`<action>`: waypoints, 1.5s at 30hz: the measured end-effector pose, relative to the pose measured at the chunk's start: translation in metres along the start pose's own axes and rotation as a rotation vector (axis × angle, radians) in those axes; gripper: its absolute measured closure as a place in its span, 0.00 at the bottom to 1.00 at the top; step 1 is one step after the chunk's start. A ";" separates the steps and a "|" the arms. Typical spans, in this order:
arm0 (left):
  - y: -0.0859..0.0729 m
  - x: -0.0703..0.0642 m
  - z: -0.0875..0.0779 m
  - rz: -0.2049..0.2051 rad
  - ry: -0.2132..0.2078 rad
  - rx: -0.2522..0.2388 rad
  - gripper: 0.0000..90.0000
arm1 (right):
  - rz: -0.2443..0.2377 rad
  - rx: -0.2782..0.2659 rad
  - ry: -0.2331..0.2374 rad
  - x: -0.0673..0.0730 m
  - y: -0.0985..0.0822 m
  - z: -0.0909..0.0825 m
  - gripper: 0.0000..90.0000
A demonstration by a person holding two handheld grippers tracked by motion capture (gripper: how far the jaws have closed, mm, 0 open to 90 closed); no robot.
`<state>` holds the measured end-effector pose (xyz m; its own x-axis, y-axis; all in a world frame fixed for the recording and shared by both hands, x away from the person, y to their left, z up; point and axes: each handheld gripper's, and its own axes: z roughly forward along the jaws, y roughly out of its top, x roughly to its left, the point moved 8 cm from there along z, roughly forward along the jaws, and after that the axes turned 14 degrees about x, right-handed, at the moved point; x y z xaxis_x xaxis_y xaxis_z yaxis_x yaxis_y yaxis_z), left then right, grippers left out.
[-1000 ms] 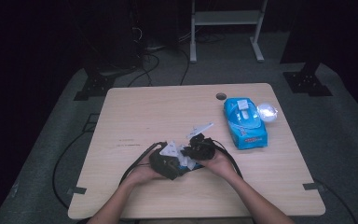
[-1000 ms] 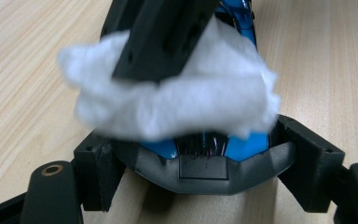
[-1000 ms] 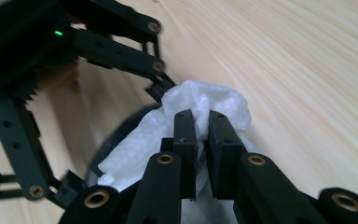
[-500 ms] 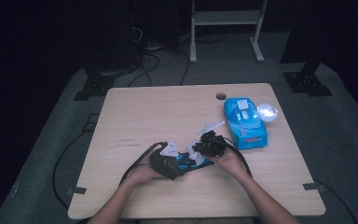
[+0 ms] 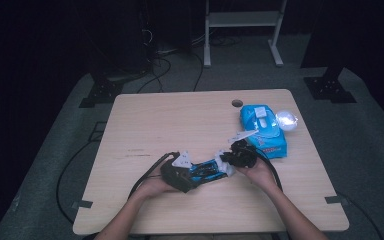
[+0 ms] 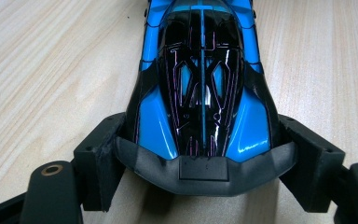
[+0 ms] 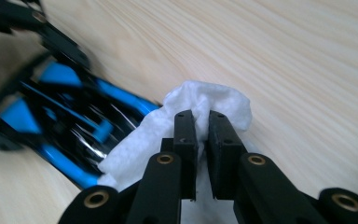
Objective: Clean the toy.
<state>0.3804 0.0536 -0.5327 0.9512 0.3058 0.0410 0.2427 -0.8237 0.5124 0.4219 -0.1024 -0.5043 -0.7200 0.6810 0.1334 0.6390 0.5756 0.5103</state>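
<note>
Two black jaws of the left gripper [image 6: 204, 175] clamp the tail of a glossy blue-and-black toy car [image 6: 200, 88], nose pointing away along the wooden table [image 5: 180, 120]. Right gripper [image 7: 200, 123] pinches a soft white wipe [image 7: 214, 100], seemingly touching the car.

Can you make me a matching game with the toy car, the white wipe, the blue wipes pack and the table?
Things:
1. toy car
2. white wipe
3. wipes pack
4. table

Descriptions:
A. pale wood
B. pinched in the right gripper's jaws
C. blue and black, clamped between the left gripper's jaws
D. blue, lying by the table's right edge

Pairs: 1-C, 2-B, 3-D, 4-A
</note>
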 end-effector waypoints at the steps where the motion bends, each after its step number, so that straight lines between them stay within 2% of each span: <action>1: 0.000 0.000 0.000 -0.001 0.000 0.002 0.26 | -0.008 0.001 0.015 0.004 0.003 0.002 0.92; 5: -0.001 0.000 0.000 -0.003 0.000 0.004 0.26 | -0.027 0.010 0.007 0.007 0.006 0.004 0.92; 11: 0.000 0.000 0.000 -0.007 -0.004 0.003 0.26 | 0.001 0.022 0.023 0.002 -0.023 -0.008 0.92; 14: 0.001 0.001 0.000 -0.008 0.001 0.006 0.26 | -0.004 0.027 0.022 0.006 -0.032 -0.013 0.92; 17: 0.002 0.002 0.001 -0.010 0.005 0.010 0.26 | -0.028 0.016 0.045 0.016 -0.026 -0.012 0.92; 20: 0.002 0.008 0.001 -0.022 0.029 0.016 0.26 | -0.060 0.019 0.025 0.021 -0.017 -0.006 0.92; 27: 0.002 0.027 0.002 -0.063 0.059 0.008 0.25 | -0.002 -0.013 0.035 0.009 -0.002 0.003 0.92; 30: 0.001 0.028 0.001 -0.074 0.069 0.016 0.25 | -0.027 -0.012 0.019 0.008 0.001 0.004 0.92; 33: 0.000 0.030 0.000 -0.078 0.084 0.020 0.24 | -0.019 -0.011 0.007 0.005 -0.003 0.002 0.92; 34: 0.000 0.032 0.001 -0.090 0.092 0.019 0.22 | -0.019 -0.010 -0.002 0.005 -0.004 0.001 0.92; 37: -0.003 0.034 0.000 -0.116 0.068 0.018 0.21 | -0.013 -0.006 -0.007 0.006 -0.005 -0.001 0.92; 41: -0.004 0.035 -0.002 -0.129 0.053 0.013 0.21 | -0.034 -0.010 -0.001 0.010 -0.002 0.002 0.91; 45: -0.005 0.036 -0.006 -0.172 -0.015 -0.014 0.21 | -0.014 -0.017 0.021 0.005 -0.004 0.002 0.91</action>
<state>0.4122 0.0717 -0.5289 0.8987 0.4343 -0.0609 0.3995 -0.7534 0.5224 0.4162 -0.1003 -0.5073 -0.7343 0.6633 0.1441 0.6244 0.5769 0.5266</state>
